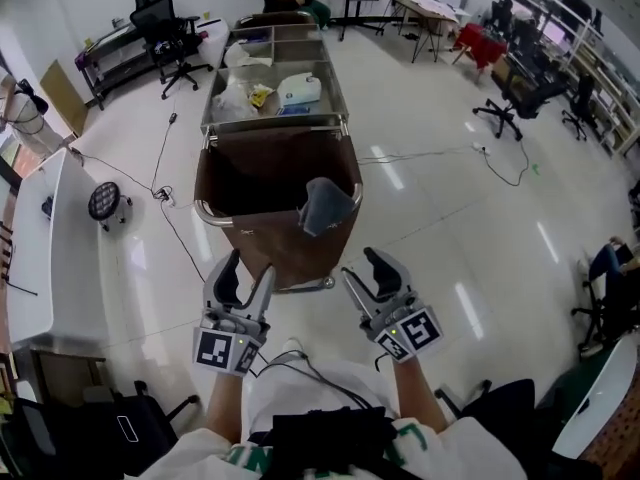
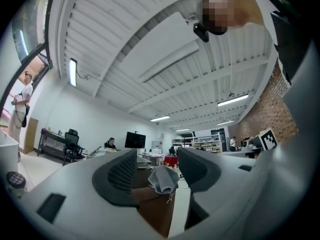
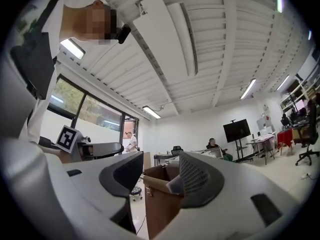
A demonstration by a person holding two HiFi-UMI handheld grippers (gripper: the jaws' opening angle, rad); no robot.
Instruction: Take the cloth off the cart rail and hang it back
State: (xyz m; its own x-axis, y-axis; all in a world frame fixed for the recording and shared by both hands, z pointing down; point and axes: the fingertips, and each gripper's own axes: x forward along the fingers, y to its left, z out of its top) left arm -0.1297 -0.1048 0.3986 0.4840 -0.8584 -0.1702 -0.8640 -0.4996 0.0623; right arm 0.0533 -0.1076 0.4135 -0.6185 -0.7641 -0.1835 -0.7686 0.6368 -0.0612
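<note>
left gripper: The left gripper (image 1: 245,276) is released, with its 2 jaws apart. Only air lies between them, and the cart shows beyond the gap.
right gripper: The right gripper (image 1: 368,271) is also released. Its jaws are spread and nothing is held.
cloth: The grey cloth (image 1: 325,204) hangs ahead of both grippers, closer to the right one. It is draped over the cart rail (image 1: 203,211) at the near right corner of the brown bag (image 1: 255,183). In the left gripper view the cloth (image 2: 162,179) sits in line with the gap between the jaws. In the right gripper view the far jaw partly covers the cloth (image 3: 175,184).
risk 1: The cloth looks bunched and loosely draped. If only 1 thin fold is pinched, the rest could slide off into the bag or onto the floor.
risk 2: A sideways tug could drag the cloth along the rail, or nudge the cart if it rolls freely.
risk 3: When the cloth is hung back, more weight on 1 side of the rail would probably make it slip off.
risk 4: A floor cable (image 1: 165,183) runs to the left of the left gripper, beside the cart. A step forward could catch it.
</note>
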